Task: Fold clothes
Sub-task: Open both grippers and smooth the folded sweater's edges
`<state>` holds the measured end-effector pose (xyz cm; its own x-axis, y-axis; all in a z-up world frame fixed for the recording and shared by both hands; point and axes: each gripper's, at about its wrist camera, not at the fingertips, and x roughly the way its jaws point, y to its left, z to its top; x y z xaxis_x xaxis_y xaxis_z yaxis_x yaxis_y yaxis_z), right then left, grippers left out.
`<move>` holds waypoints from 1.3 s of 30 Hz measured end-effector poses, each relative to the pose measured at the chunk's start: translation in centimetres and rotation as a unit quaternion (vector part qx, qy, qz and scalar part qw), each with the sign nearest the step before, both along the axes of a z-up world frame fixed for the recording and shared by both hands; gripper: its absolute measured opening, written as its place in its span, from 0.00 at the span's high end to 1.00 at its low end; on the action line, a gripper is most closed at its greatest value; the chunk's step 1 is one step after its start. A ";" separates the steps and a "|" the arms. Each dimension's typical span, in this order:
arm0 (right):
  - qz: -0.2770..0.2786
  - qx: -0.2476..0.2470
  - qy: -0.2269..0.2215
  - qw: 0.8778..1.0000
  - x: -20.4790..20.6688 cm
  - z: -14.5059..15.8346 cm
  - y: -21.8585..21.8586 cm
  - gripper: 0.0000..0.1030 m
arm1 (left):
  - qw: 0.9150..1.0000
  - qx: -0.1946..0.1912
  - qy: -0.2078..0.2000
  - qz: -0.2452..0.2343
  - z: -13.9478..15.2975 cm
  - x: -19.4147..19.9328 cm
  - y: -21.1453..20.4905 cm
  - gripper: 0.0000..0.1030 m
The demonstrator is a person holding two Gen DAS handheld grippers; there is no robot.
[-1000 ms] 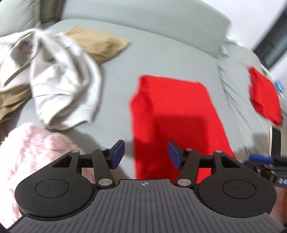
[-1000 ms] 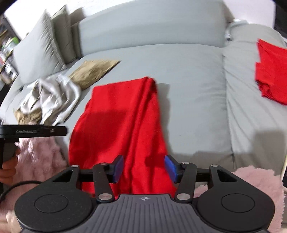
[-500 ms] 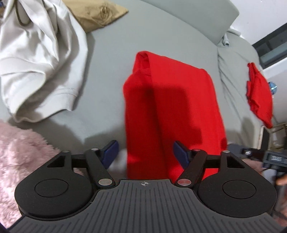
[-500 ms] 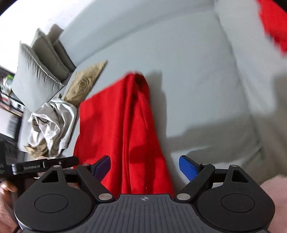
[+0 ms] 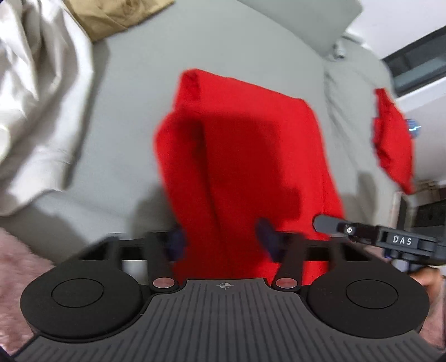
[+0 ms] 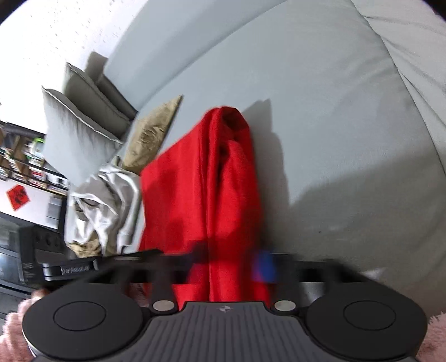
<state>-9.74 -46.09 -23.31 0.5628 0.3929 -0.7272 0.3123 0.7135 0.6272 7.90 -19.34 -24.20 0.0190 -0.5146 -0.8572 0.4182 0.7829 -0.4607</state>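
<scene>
A red garment (image 5: 245, 156) lies folded lengthwise on the grey sofa seat (image 5: 125, 97), its near end hanging toward me. My left gripper (image 5: 223, 239) is open, and its blurred blue pads straddle the left part of that near end. In the right wrist view the same red garment (image 6: 200, 181) runs away from me with a bunched fold along its right side. My right gripper (image 6: 232, 259) is open but narrowed, with its blurred pads on either side of that fold. I cannot tell whether the pads touch the cloth.
A second red piece (image 5: 393, 142) lies folded on the right cushion. A white garment (image 5: 36, 83) and a tan one (image 5: 120, 14) are piled at the left. Pink fluffy fabric (image 5: 16, 250) covers the near edge. Grey cushions (image 6: 78, 111) stand at the sofa's far left.
Both grippers have moved down and forward onto the near end of the red garment. Their fingers opened wide half a second ago and have since narrowed around the cloth.
</scene>
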 end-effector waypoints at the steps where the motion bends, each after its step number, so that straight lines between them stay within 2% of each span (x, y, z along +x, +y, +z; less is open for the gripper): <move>1: 0.011 -0.024 -0.006 1.000 0.2 0.6 0.6 0.82 | 1.000 0.010 -0.015 -0.007 0.6 -0.2 -0.6 0.86; 2: 0.030 -0.060 -0.011 0.998 0.4 1.6 1.5 0.82 | 0.998 0.028 -0.042 -0.023 1.3 -0.7 -1.6 0.86; 3: 0.036 -0.075 -0.013 0.996 0.6 2.0 1.9 0.82 | 0.996 0.046 -0.069 -0.040 1.9 -1.1 -2.6 0.87; 4: 0.046 -0.103 -0.018 0.993 0.8 3.1 2.5 0.83 | 0.995 0.048 -0.074 -0.042 2.0 -1.2 -2.7 0.87; 5: 0.050 -0.126 -0.029 0.990 1.0 4.1 3.0 0.83 | 0.989 0.059 -0.120 -0.060 3.1 -1.8 -4.2 0.87; 6: 0.051 -0.137 -0.036 0.989 1.1 4.6 3.2 0.83 | 0.988 0.059 -0.127 -0.062 3.4 -1.9 -4.4 0.87; 7: 0.050 -0.161 -0.050 0.984 1.2 5.8 3.4 0.83 | 0.984 0.055 -0.156 -0.069 4.4 -2.0 -5.3 0.87; 9: 0.041 -0.193 -0.072 0.978 1.3 7.5 3.5 0.83 | 0.979 0.050 -0.183 -0.075 5.6 -1.7 -6.3 0.87; 11: 0.022 -0.238 -0.091 0.967 1.3 9.1 3.3 0.83 | 0.973 0.041 -0.210 -0.081 6.8 -1.2 -7.5 0.87; 12: 0.015 -0.248 -0.095 0.964 1.3 9.3 3.2 0.83 | 0.972 0.036 -0.215 -0.083 7.1 -0.8 -8.0 0.87; 14: -0.022 -0.270 -0.104 0.957 0.3 9.2 2.8 0.83 | 0.978 0.029 -0.192 -0.079 6.6 0.0 -9.0 0.84; 15: -0.030 -0.273 -0.097 0.957 0.2 8.7 2.6 0.77 | 0.979 0.033 -0.187 -0.078 6.4 0.1 -9.1 0.72; 16: -0.031 -0.267 -0.058 0.961 0.3 7.1 2.2 0.63 | 0.980 0.034 -0.180 -0.074 6.2 0.1 -8.6 0.66; 17: -0.032 -0.259 -0.021 0.965 0.4 5.6 1.7 0.59 | 0.982 0.034 -0.174 -0.070 6.0 0.0 -8.1 0.66; 18: -0.038 -0.240 -0.002 0.970 0.1 4.9 1.0 0.56 | 0.983 0.035 -0.167 -0.065 5.7 0.0 -7.6 0.64; 19: -0.043 -0.220 0.017 0.974 -0.2 4.3 0.4 0.50 | 0.984 0.035 -0.161 -0.061 5.5 0.0 -7.1 0.60; 20: -0.049 -0.201 0.034 0.978 -0.6 3.7 -0.3 0.43 | 0.986 0.036 -0.154 -0.057 5.3 -0.1 -6.6 0.60; 21: -0.056 -0.184 0.030 0.981 -1.2 4.0 -1.0 0.34 | 0.987 0.036 -0.148 -0.052 5.1 -0.1 -6.1 0.57; 22: -0.063 -0.167 0.026 0.984 -1.9 4.2 -1.7 0.31 | 0.988 0.037 -0.141 -0.048 4.9 -0.1 -5.6 0.53; 25: -0.081 -0.114 0.026 0.990 -3.7 4.4 -3.6 0.28 | 0.991 0.038 -0.121 -0.035 4.2 -0.2 -4.1 0.48; 27: -0.110 -0.049 0.036 0.992 -5.2 3.8 -5.0 0.27 | 0.993 0.039 -0.108 -0.026 3.8 -0.3 -3.1 0.46; 29: -0.124 -0.001 0.040 0.992 -6.3 2.7 -5.4 0.24 | 0.993 0.036 -0.104 -0.045 3.4 -0.8 -3.1 0.45; 31: -0.125 0.018 0.049 0.991 -7.0 1.9 -5.5 0.25 | 0.992 0.035 -0.107 -0.064 2.9 -1.4 -3.0 0.45; 35: -0.085 -0.016 0.031 0.996 -7.2 2.8 -4.0 0.24 | 0.986 0.027 -0.131 -0.104 2.6 -2.6 -2.6 0.45; 36: -0.076 -0.024 0.027 0.996 -7.0 3.0 -3.6 0.24 | 0.981 0.026 -0.144 -0.124 2.9 -3.1 -2.3 0.45; 39: -0.054 -0.040 0.014 0.998 -6.7 3.2 -3.1 0.20 | 0.979 0.018 -0.152 -0.136 2.7 -3.5 -2.0 0.45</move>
